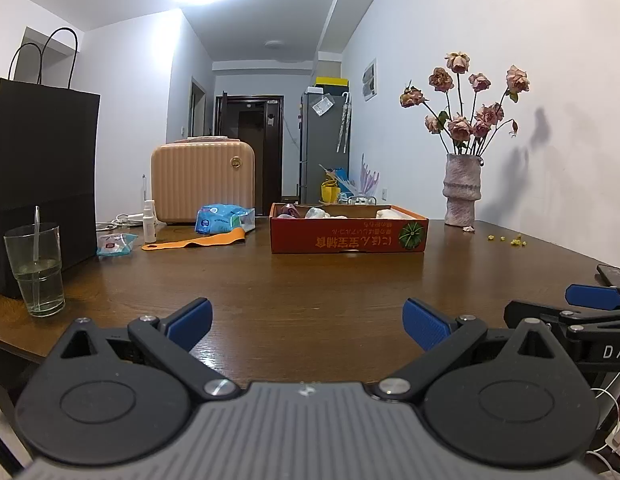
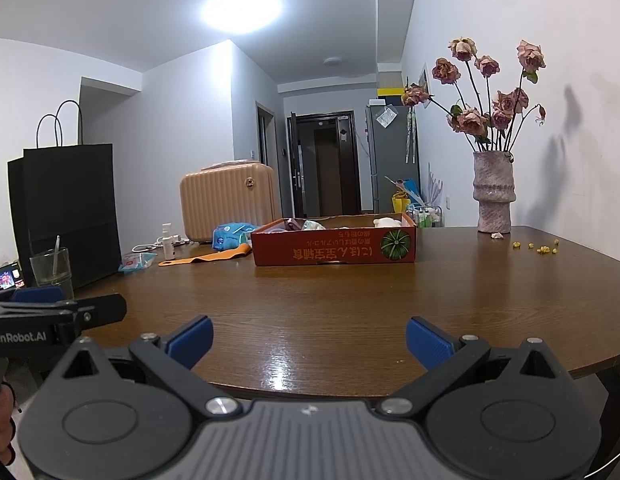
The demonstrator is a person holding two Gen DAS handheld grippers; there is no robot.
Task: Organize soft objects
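A red cardboard box [image 1: 348,236] [image 2: 334,249] stands on the far middle of the brown table and holds several soft items, white and purple. Left of it lie a blue soft pack [image 1: 223,219] [image 2: 231,234], an orange strap [image 1: 195,242] [image 2: 207,257] and a small pale blue packet [image 1: 117,245] [image 2: 137,260]. My left gripper [image 1: 307,324] is open and empty, low over the near table edge. My right gripper [image 2: 308,342] is open and empty beside it, also at the near edge. Each gripper shows at the side of the other's view.
A black paper bag [image 1: 41,176] [image 2: 69,208] and a glass of water [image 1: 35,268] [image 2: 53,270] stand at the left. A beige suitcase [image 1: 201,180], a white spray bottle [image 1: 149,220] and a vase of dried roses [image 1: 462,190] [image 2: 494,192] stand at the back.
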